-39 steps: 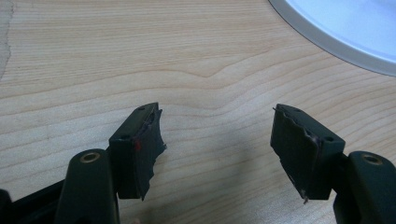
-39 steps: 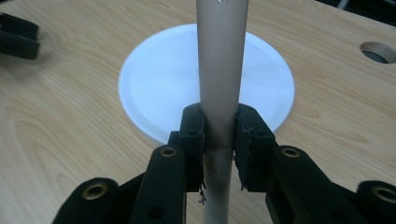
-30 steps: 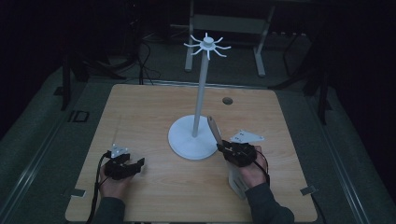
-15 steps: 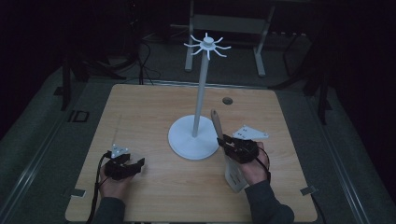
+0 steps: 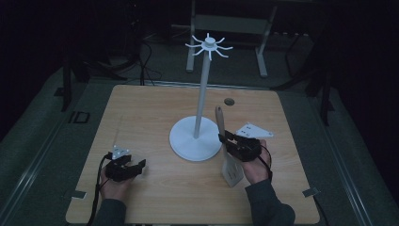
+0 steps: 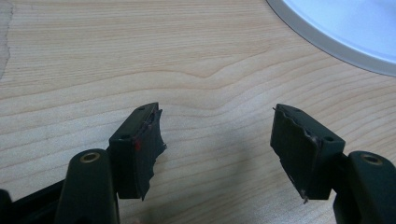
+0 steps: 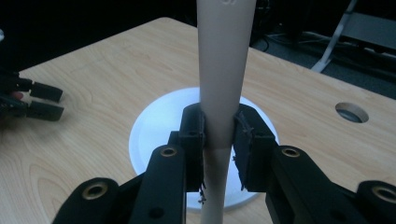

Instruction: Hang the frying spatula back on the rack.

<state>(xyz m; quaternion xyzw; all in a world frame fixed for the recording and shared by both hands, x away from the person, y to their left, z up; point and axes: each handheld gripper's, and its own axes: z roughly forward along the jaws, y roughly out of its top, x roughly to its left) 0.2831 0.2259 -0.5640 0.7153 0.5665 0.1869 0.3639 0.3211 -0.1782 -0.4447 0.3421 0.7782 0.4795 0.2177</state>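
A pale spatula [image 5: 231, 170] hangs blade-down over the table, its handle [image 7: 219, 93] pointing up beside the white hook stand [image 5: 201, 101]. My right gripper [image 5: 226, 139] is shut on the handle just right of the stand's round base [image 5: 188, 141]; in the right gripper view both pads [image 7: 245, 140] press the handle. My left gripper [image 5: 135, 167] rests low at the table's front left, open, with bare wood between its jaws [image 6: 217, 140]. The stand's top carries several curved hooks [image 5: 207, 45].
The wooden table [image 5: 141, 113] has a round hole [image 5: 229, 101] behind the stand. The base rim [image 6: 345, 32] lies ahead and right of the left gripper. Dark floor, cables and a metal frame [image 5: 230, 28] surround the table.
The right gripper has lifted the spatula slightly and stood its handle more upright, closer to the stand. The left gripper has stayed in place.
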